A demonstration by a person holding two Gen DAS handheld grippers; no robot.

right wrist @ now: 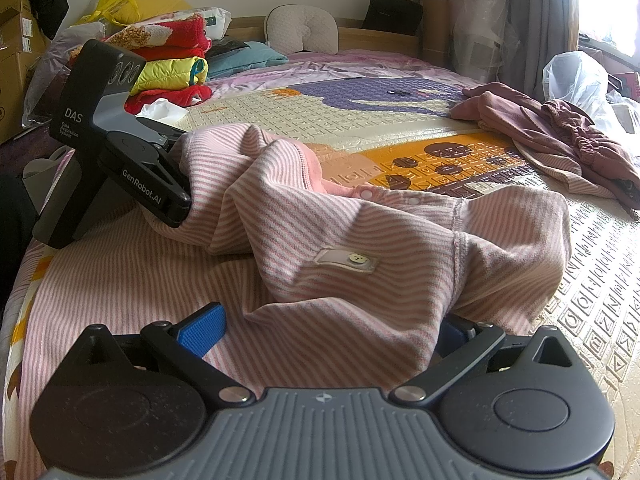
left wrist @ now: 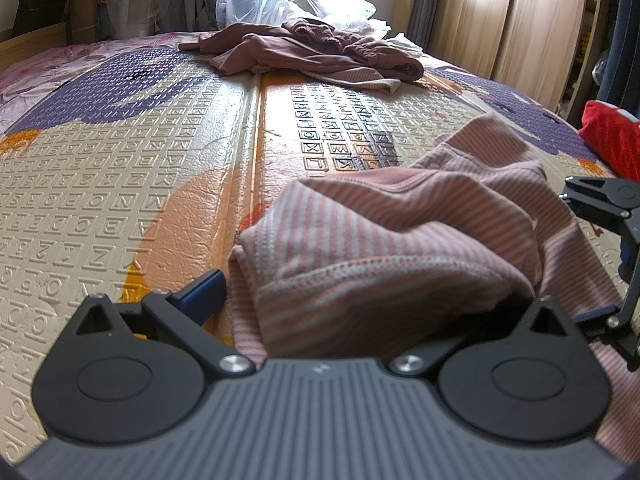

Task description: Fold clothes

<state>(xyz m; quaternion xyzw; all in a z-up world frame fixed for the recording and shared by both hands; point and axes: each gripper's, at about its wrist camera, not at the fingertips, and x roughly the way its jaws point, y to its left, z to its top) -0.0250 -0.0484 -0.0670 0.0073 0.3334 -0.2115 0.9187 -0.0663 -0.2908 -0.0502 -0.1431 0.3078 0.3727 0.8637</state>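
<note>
Striped pink garment (right wrist: 328, 232) lies bunched on the play mat (left wrist: 120, 184) w/ folds rising between both sets of jaws. Left gripper (left wrist: 376, 304) jaws spread, cloth heaped between; right gripper (right wrist: 332, 332) jaws likewise spread wide over fabric. Mauve clothes pile (left wrist: 312, 52) well beyond jaws.

A pink-and-white striped garment (right wrist: 360, 236) lies rumpled on the mat (right wrist: 592, 292), its upper part heaped over a flat lower layer, with snap buttons along an open edge and a small label facing up. Well apart, mauve clothes (right wrist: 560, 136) lie crumpled in a pile.
</note>
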